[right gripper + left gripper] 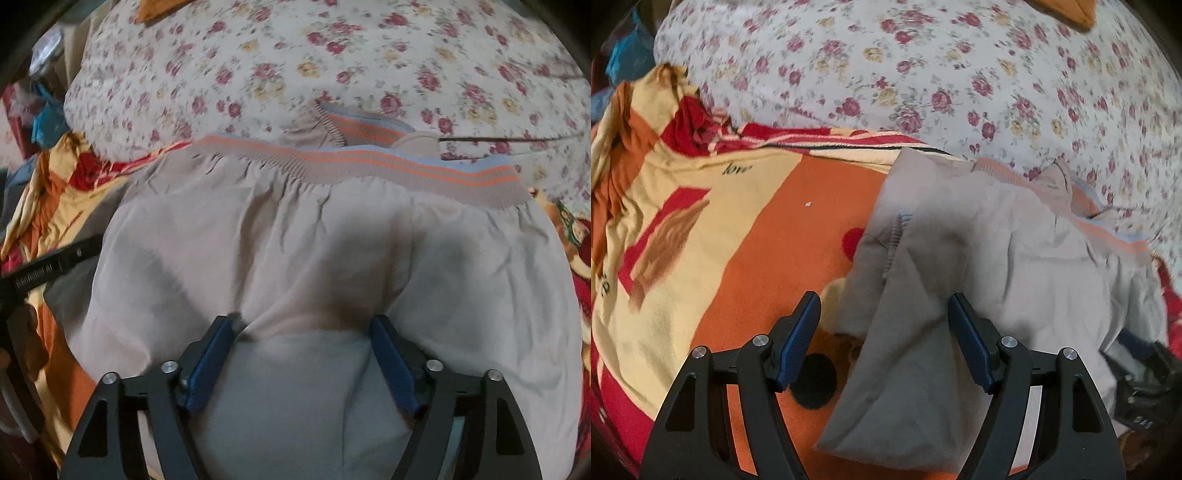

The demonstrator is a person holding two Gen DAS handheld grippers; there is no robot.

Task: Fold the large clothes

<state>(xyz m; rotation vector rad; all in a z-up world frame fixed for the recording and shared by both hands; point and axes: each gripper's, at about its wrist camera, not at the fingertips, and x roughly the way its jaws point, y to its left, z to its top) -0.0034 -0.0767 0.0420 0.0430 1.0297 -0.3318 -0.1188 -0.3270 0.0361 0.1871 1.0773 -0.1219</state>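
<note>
A beige jacket (1015,266) with an orange-and-blue striped ribbed hem (369,162) lies on a bed. In the left wrist view my left gripper (884,302) is open, its blue pads either side of a folded beige flap (908,369) at the garment's left edge, not closed on it. In the right wrist view my right gripper (303,325) is open, its jaws wide over the middle of the jacket (295,240), with cloth bulging up between them. The other gripper's black body (44,273) shows at the left.
An orange, cream and red patterned blanket (738,229) lies under the jacket. A white floral sheet (960,74) covers the bed beyond. An orange cloth (1067,11) lies at the far edge. Blue and red clutter (44,114) sits at the far left.
</note>
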